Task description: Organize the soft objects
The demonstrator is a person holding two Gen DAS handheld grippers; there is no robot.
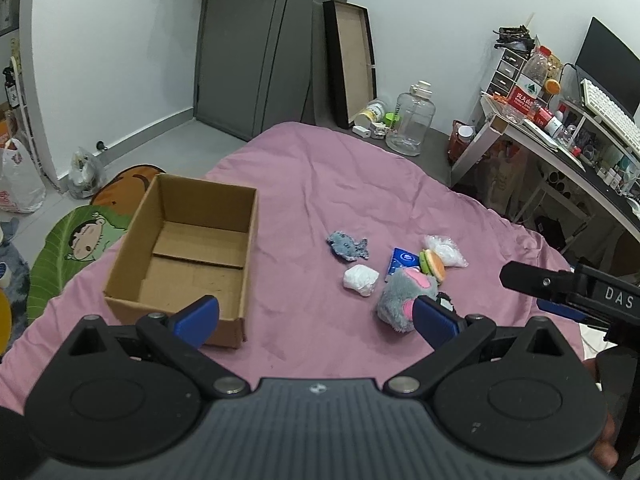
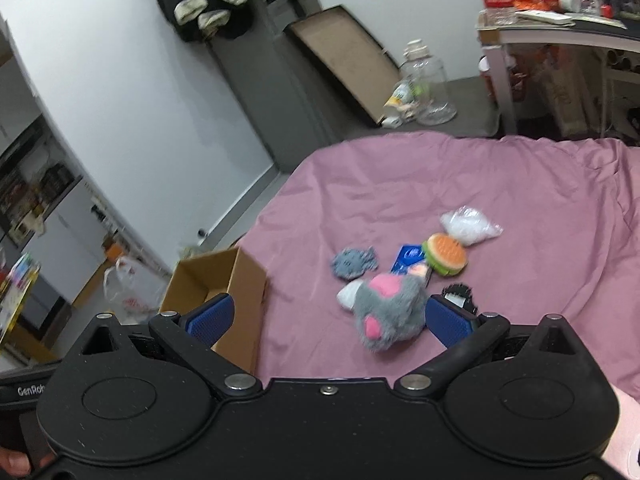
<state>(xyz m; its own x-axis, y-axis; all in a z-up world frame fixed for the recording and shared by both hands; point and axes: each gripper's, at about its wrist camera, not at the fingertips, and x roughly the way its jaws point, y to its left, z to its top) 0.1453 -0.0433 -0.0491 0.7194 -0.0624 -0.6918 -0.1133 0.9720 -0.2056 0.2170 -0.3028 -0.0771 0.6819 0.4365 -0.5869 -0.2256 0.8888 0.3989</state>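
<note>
An open cardboard box (image 1: 188, 252) (image 2: 218, 284) sits empty on the pink bedcover (image 1: 304, 184). To its right lies a cluster of soft things: a grey plush with pink patches (image 1: 406, 296) (image 2: 390, 310), a burger plush (image 1: 433, 265) (image 2: 446, 254), a blue-grey fish cloth (image 1: 347, 246) (image 2: 354, 262), a white wad (image 1: 361, 279), a blue packet (image 1: 401, 262) and a clear bag of white filling (image 1: 445, 251) (image 2: 468, 226). My left gripper (image 1: 316, 316) hovers open between box and cluster. Just short of the grey plush, my right gripper (image 2: 329, 320) is open and holds nothing.
A small black-and-white item (image 2: 460, 294) lies beside the grey plush. Beyond the bed stand a clear jug (image 1: 412, 120), a leaning tray (image 1: 352, 64) and a cluttered desk (image 1: 560, 136). Floor mats (image 1: 76, 248) and bags (image 1: 20, 188) lie left of the bed.
</note>
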